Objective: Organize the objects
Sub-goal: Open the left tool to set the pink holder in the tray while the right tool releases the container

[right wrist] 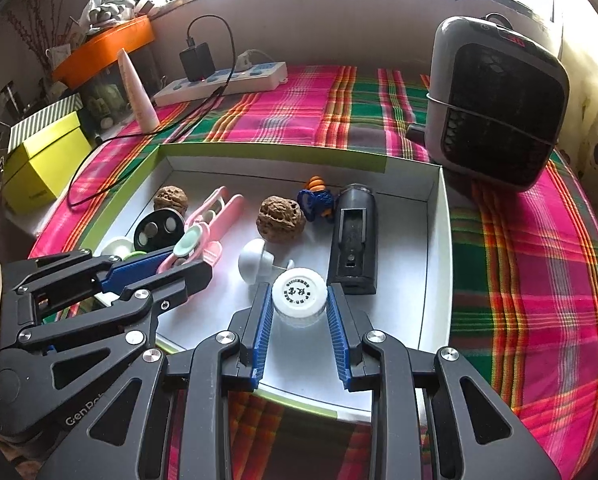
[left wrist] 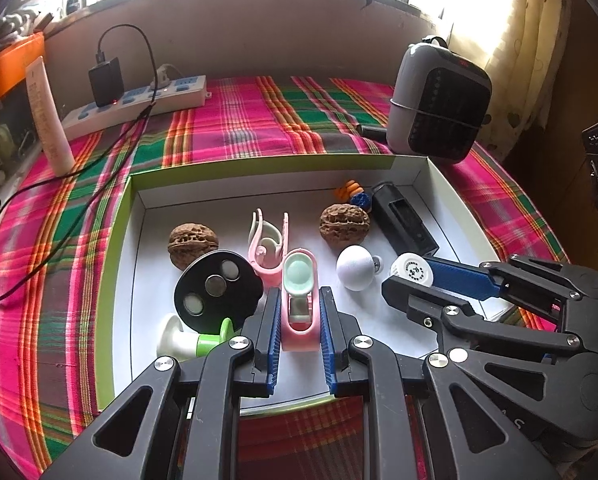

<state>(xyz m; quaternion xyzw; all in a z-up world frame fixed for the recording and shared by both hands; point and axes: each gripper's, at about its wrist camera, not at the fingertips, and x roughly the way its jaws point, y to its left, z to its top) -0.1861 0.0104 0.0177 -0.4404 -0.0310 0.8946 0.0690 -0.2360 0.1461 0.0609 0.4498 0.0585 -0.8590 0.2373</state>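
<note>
The pink clip (left wrist: 299,312) is held between the closed fingers of the left claw (left wrist: 299,312) in the white box (left wrist: 439,184). The small white jar (right wrist: 299,298) is squeezed by the right claw (right wrist: 299,304). Both should be lifted slowly and kept straight.

Covered in a pink, green and orange plaid cloth (left wrist: 251,120), with a shallow white tray with a green rim (right wrist: 443,232) lying flat on it. Behind the tray: a white power strip (left wrist: 139,108) with a black charger (left wrist: 106,80) plugged in, an upright cream tube (left wrist: 49,120), a grey-and-black fan heater (right wrist: 499,100) at the right
</note>
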